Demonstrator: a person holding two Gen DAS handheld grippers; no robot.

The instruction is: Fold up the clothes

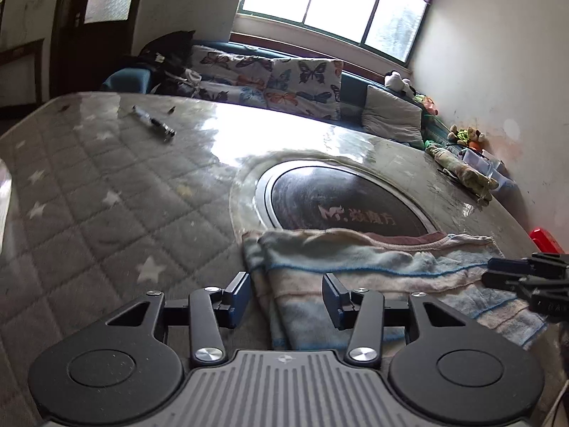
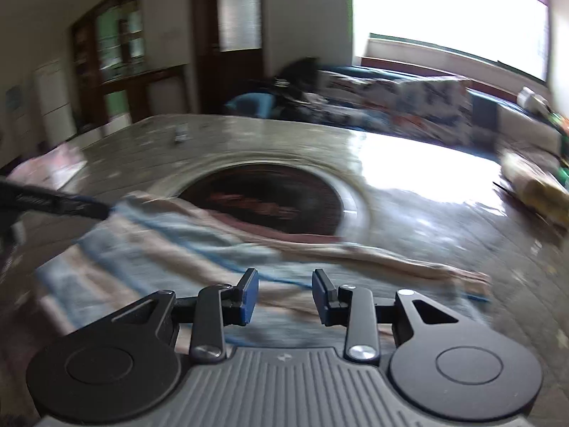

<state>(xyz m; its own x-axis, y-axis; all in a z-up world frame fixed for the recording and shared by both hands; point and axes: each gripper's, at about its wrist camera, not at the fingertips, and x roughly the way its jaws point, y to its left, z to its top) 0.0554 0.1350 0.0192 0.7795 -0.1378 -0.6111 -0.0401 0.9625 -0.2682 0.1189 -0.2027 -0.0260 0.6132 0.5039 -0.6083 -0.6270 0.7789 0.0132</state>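
A folded garment [image 1: 355, 267] with pale blue, pink and cream stripes lies flat on the table [image 1: 106, 195], near its front edge. My left gripper [image 1: 287, 295] hovers over the garment's left end, open, with cloth showing beneath the gap and no pad pressing it. In the left wrist view my right gripper [image 1: 526, 277] comes in from the right, over the garment's right end. The right wrist view is blurred. There the right gripper [image 2: 285, 295] is open above the garment [image 2: 170, 235], and the left gripper [image 2: 53, 203] reaches in from the left.
The table has a quilted star-patterned cover under glossy plastic, with a dark round insert [image 1: 341, 206] in the middle. A pen-like object [image 1: 153, 122] lies far left. A crumpled bundle and plastic boxes [image 1: 462, 167] sit far right, with a red object [image 1: 544, 238] at the right edge. A butterfly-covered sofa [image 1: 284, 82] stands behind.
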